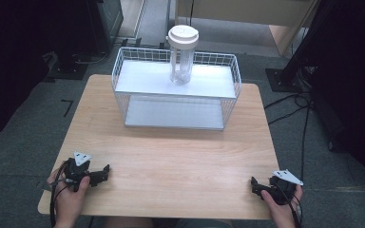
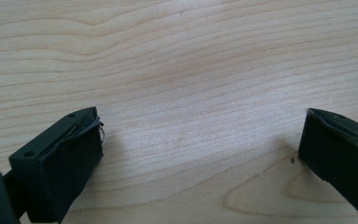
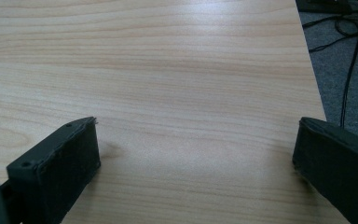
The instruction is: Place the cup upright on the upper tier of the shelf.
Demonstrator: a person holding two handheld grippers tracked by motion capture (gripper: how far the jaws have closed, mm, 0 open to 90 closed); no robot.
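A light wooden table carries a white wire basket rack at its far middle, with a flat white shelf on top. On that shelf, toward the far side, a clear plastic bottle with a white lid stands upright. Near the front left corner rests the left gripper, its jaws spread wide over bare wood; near the front right corner the right gripper rests likewise, jaws parted and holding nothing

surface: light wood table | on it: white wire basket at far edge, centred
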